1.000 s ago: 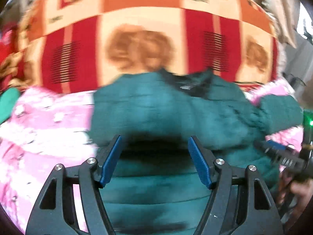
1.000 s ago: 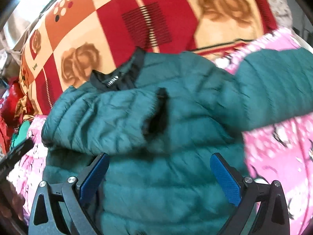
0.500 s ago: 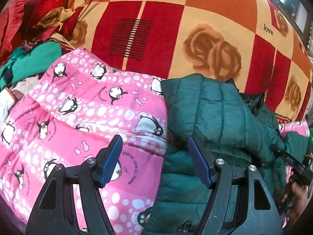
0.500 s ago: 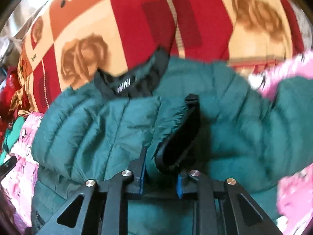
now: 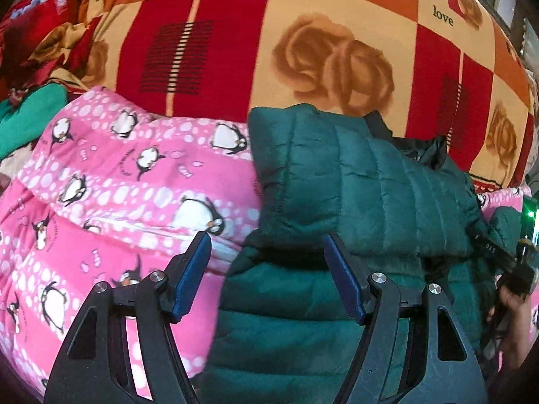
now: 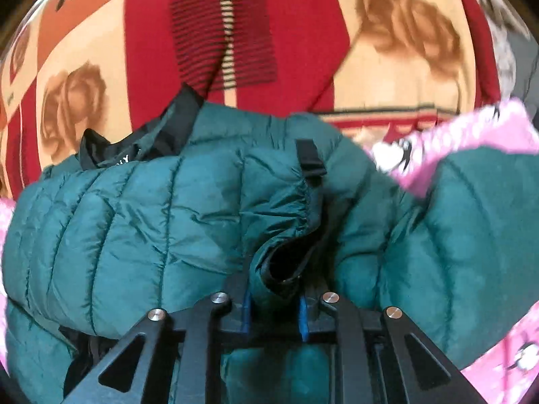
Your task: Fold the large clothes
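Dark green quilted puffer jacket (image 5: 357,181) lying on a pink penguin-print quilt (image 5: 134,175), in front of a red, orange and cream checked blanket (image 5: 303,17) printed with brown roses and the word "love". The jacket shell is a slightly glossy synthetic, stitched into parallel padded channels and finely wrinkled; its black collar lining (image 6: 141,141) stands up at the far edge against the blanket. One sleeve is folded across the jacket body, ending in a gathered elastic cuff (image 6: 303,212) with black binding. The right gripper (image 6: 274,313) has its blue-padded fingers closed tightly on this cuff. A second sleeve (image 6: 471,222) extends to the right over the quilt. The left gripper (image 5: 269,276) hovers above the jacket's left edge with its jaws spread wide, holding nothing; one blue pad (image 5: 192,276) lies over the quilt, the other over the jacket. A plain green garment (image 5: 30,114) rests at far left.
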